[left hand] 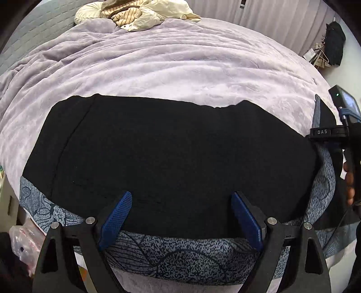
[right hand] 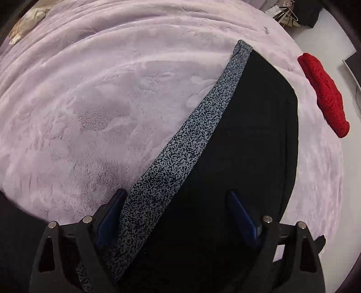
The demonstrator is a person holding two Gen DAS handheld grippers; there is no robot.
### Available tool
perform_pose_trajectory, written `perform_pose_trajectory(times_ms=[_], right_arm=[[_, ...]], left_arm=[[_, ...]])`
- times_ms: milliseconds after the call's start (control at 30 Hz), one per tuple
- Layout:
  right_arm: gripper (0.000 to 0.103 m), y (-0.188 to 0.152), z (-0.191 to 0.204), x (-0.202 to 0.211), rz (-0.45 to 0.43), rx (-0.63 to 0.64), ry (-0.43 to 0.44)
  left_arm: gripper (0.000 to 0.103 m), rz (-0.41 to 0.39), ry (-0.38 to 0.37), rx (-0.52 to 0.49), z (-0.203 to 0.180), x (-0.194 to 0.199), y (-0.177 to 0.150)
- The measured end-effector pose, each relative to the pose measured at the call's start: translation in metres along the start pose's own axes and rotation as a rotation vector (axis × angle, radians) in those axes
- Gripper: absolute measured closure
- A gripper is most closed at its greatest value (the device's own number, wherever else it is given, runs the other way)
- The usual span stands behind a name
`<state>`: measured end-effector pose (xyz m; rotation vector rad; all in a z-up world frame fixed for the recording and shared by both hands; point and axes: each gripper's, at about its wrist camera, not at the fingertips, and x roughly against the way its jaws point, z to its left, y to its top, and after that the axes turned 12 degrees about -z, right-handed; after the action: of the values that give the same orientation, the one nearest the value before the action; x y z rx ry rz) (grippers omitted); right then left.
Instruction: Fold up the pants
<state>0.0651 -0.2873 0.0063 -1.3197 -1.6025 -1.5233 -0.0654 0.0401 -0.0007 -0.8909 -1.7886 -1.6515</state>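
Note:
The pants (left hand: 171, 153) are black with a blue-grey speckled patterned part (left hand: 180, 254), lying folded flat on the lilac blanket (left hand: 169, 60). My left gripper (left hand: 180, 200) is open, its blue pads just above the pants' near edge, holding nothing. In the right wrist view the black pants (right hand: 243, 146) run away from me with the speckled strip (right hand: 191, 135) along their left side. My right gripper (right hand: 176, 198) is open over the pants' near end, straddling strip and black cloth. The right gripper's body (left hand: 347, 139) shows at the right edge of the left wrist view.
A pile of cream and striped laundry (left hand: 140, 13) lies at the far end of the bed. A red knitted garment (right hand: 325, 94) lies on the blanket at the right. Dark clothes and hangers (left hand: 331, 45) are on the floor beyond the bed.

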Motion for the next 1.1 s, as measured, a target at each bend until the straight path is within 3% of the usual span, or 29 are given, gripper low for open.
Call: perform_pose_trajectory(times_ms=[33,100,200,300,400,467,567,633,700,767,800,833,900,1000,1100], right_arm=[[0.055,-0.003,-0.001,0.006,-0.019,0.005,0.001],[0.087,-0.015,-0.004,0.027,-0.055,0.002,0.001],[0.089,-0.039,-0.029,0.058,-0.105,-0.064,0.049],[0.089,-0.074,-0.066,0.099,-0.186,-0.138,0.086],[0.089,-0.134,-0.097,0.151,-0.324,-0.187,0.135],[0.089,-0.162,-0.121,0.154,-0.366,-0.197,0.164],[0.089,-0.209,-0.146,0.137,-0.345,-0.222,0.211],[0.090,-0.225,-0.150,0.113,-0.272,-0.203,0.126],[0.090,-0.229,-0.157,0.107,-0.255,-0.239,0.130],[0.087,-0.221,-0.167,0.118,-0.292,-0.276,0.175],[0.074,-0.215,-0.168,0.127,-0.329,-0.288,0.205],[0.045,-0.210,-0.169,0.136,-0.360,-0.287,0.223],[0.001,-0.187,-0.160,0.149,-0.428,-0.250,0.235],[0.000,-0.153,-0.130,0.168,-0.559,-0.145,0.139],[0.000,-0.110,-0.077,0.161,-0.553,0.013,0.029]], left_arm=[[0.013,0.004,-0.006,0.005,0.006,0.003,0.000],[0.013,0.014,-0.011,0.017,0.004,0.001,0.004],[0.013,0.034,-0.017,0.033,0.002,-0.003,0.013],[0.013,0.040,-0.078,0.040,-0.012,-0.002,0.017],[0.013,0.043,-0.129,-0.026,-0.040,0.005,0.013],[0.013,0.060,-0.160,-0.085,-0.063,0.003,0.009],[0.013,0.060,-0.155,-0.169,-0.095,0.000,0.002],[0.013,0.049,-0.124,-0.241,-0.114,-0.002,-0.004],[0.010,0.057,-0.110,-0.268,-0.123,-0.010,-0.008],[0.004,0.060,-0.112,-0.243,-0.123,-0.016,-0.009],[0.004,0.060,-0.112,-0.239,-0.124,-0.016,-0.009],[0.004,0.061,-0.108,-0.237,-0.124,-0.017,-0.009],[0.003,0.060,-0.106,-0.234,-0.125,-0.017,-0.008],[0.003,0.061,-0.108,-0.227,-0.125,-0.018,-0.008],[0.003,0.069,-0.108,-0.227,-0.122,-0.020,-0.006]])
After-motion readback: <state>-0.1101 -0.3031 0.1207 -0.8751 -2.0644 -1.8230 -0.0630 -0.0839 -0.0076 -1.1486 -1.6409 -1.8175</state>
